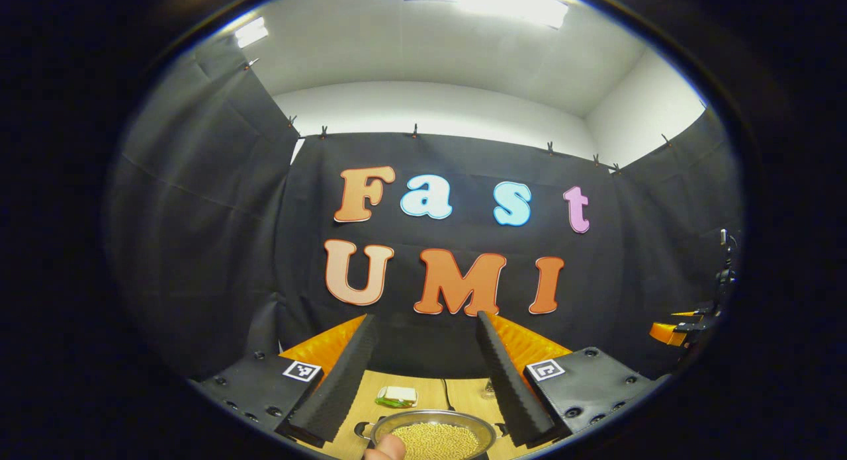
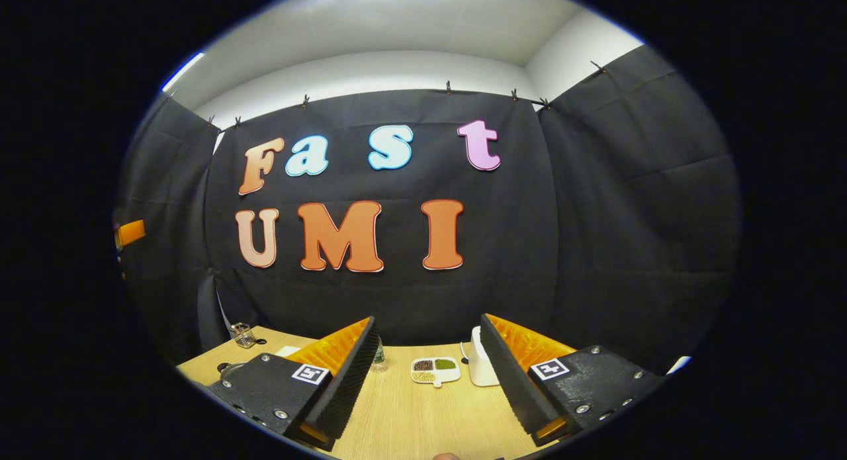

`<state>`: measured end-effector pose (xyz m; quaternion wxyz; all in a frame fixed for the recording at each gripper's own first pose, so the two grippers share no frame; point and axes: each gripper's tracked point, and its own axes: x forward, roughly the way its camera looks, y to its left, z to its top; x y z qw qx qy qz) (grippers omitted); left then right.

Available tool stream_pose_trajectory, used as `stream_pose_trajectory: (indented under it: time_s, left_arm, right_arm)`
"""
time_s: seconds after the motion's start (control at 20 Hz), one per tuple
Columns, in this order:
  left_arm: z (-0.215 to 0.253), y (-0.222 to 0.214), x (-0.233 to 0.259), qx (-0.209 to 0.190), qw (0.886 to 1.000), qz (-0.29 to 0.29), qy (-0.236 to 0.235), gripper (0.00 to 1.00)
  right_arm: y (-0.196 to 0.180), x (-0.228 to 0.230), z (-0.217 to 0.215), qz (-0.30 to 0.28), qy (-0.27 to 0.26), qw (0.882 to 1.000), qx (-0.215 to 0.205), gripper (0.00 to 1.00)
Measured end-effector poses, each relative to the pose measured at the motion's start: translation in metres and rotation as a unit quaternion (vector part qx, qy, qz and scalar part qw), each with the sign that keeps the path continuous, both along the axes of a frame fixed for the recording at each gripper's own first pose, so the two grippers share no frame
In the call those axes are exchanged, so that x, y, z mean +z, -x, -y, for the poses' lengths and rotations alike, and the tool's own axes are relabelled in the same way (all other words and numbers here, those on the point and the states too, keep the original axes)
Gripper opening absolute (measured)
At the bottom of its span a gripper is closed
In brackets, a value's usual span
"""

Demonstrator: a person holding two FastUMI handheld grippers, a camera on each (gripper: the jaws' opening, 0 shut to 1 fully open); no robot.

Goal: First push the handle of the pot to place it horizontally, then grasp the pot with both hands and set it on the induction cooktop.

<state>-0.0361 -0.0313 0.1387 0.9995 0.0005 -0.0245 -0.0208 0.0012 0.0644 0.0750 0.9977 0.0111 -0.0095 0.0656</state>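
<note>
**Left gripper view: loaded pot [image 1: 433, 437], spill risk written all over it**

Sitting on the wooden desk [image 1: 463, 397] at the very bottom edge of left gripper view, just ahead of the left tool [image 1: 425, 318] and roughly in line with the gap between its fingers. Spread wide, that tool, holding nothing. Same for the right tool [image 2: 427, 320] in right gripper view: wide apart, nothing gripped, just bare desk between the fingers.

Holding a thick layer of small yellowish grains [image 1: 437, 441], loose and uncovered. Can't say from here how the handle lies, beyond a small dark loop [image 1: 362, 428] at the left rim. Can't place the stage of the job either.

Worries, as a guess:
- Tipping during a two-sided lift, if one tool rises faster than the other, and then grains everywhere.
- Slipping on smooth metal if either tool grabs thin rim instead of something solid.
- Shoving the whole pot sideways while nudging the handle.
- Pinching the fingertip [image 1: 384, 452] by the near rim.

Other containers: a small white dish with something green [image 1: 397, 397] behind the pot. In right gripper view, a divided white dish [image 2: 435, 370] with dark, green and pale beans, a white jug-like thing [image 2: 483, 367] and a small glass jar [image 2: 243, 334] far left.
</note>
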Motion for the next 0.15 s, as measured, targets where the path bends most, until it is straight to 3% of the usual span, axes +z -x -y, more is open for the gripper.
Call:
stream_pose_trajectory:
  time_s: [0.15]
  left_arm:
    - [0.0058,-0.0028,-0.0067,-0.007,1.0,-0.014,0.001,0.97]
  right_arm:
    - [0.0018,-0.0013,0.0024,-0.001,-0.001,1.0,0.002,1.0]
